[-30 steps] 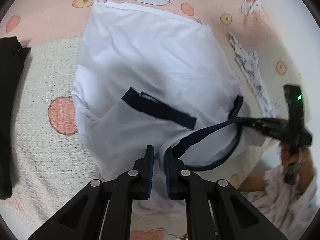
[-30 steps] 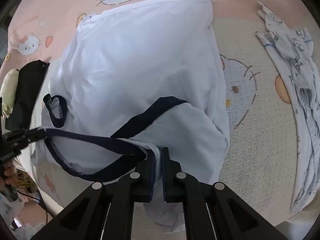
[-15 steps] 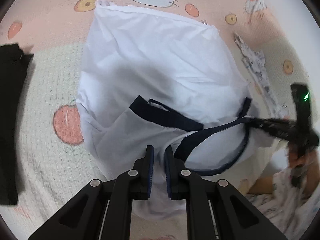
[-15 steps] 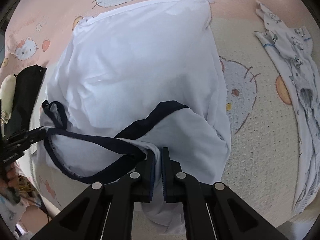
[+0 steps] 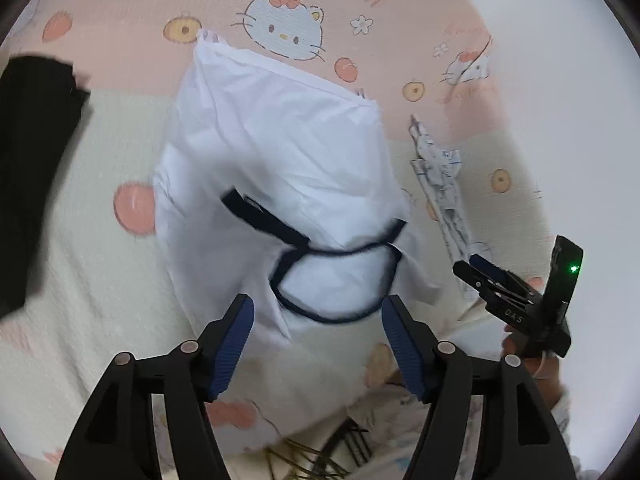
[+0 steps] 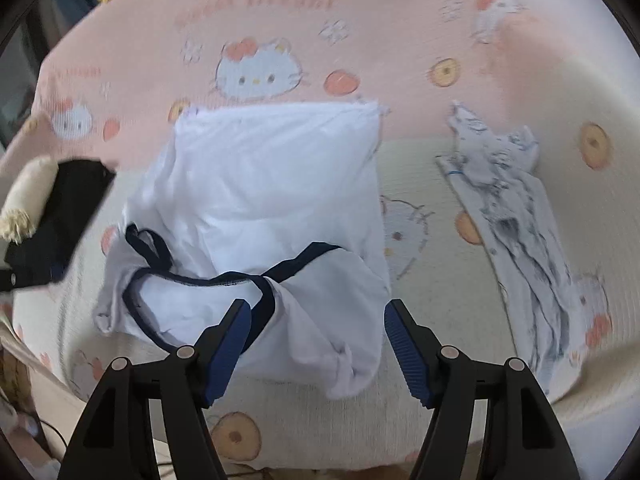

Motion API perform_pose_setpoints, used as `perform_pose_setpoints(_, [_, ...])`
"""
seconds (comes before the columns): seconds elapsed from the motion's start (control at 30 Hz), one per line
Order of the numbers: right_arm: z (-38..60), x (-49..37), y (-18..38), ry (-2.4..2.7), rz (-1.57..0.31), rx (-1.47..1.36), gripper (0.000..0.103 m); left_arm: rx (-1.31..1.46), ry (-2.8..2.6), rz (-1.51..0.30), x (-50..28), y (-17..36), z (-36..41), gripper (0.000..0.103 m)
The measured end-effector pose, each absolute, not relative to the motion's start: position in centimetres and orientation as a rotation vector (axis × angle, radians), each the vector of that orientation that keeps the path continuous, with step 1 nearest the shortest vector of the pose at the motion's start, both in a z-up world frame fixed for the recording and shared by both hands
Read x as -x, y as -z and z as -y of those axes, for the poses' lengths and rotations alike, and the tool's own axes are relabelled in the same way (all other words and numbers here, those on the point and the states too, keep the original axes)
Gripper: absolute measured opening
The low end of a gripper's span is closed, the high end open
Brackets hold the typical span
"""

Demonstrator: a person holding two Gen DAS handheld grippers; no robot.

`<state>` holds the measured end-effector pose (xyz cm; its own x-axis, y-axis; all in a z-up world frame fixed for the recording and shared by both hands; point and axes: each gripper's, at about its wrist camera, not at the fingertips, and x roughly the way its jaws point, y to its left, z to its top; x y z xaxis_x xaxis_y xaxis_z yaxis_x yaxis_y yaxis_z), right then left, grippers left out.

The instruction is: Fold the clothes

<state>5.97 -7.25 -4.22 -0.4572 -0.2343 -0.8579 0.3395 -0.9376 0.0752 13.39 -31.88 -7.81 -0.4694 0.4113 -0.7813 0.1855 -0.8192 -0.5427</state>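
Nearest the left wrist camera, the left gripper (image 5: 316, 344) was opening, its blue-padded fingers (image 5: 234, 344) spread wide with nothing pressed between them. The lower edge of the white shirt (image 5: 280, 168) lay on the surface beyond the gap, clear of both pads. The right gripper (image 6: 318, 344) was likewise opening, its jaws wide apart and gripping nothing. In its own view the shirt's near fold lay under the gap, apart from the pads.

The white shirt lay on the patterned blanket (image 5: 80, 280), its navy-trimmed neckline (image 5: 332, 280) forming an open loop at the near end. A navy-edged sleeve cuff (image 5: 256, 216) lay folded over the body just beyond the neckline. In the right wrist view a second navy-edged cuff (image 6: 146, 248) lay at the left side of the shirt (image 6: 272, 184). The garment's hem pointed away from both cameras, toward the pink band of the blanket.

To the right of the shirt, apart from it, a printed white garment (image 5: 440, 192) lay crumpled in a long strip. To the left, well apart, a black garment (image 5: 28, 168) lay at the edge of the view. In the left wrist view the right gripper (image 5: 480, 270) appeared at the right, held by a hand (image 5: 536, 356). Farthest away, a cartoon cat print (image 5: 284, 24) marked the pink band.
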Motion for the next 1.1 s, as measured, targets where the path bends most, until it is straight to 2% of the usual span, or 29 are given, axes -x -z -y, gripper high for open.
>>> perform_pose_setpoints(0.17, [5.4, -6.7, 4.0, 2.461, -0.106, -1.342, 0.069, 1.575, -2.557, 0.696, -13.8, 8.4, 29.9, 0.064])
perform_pose_setpoints(0.47, [6.1, -7.0, 7.4, 2.405, -0.225, -1.389, 0.069, 1.652, -2.616, 0.342, -13.8, 10.1, 27.7, 0.064])
perform_pose_setpoints(1.1, [6.2, -5.5, 10.8, 2.284, -0.254, -1.451, 0.069, 1.767, -2.553, 0.336, -13.1, 15.0, 27.0, 0.064])
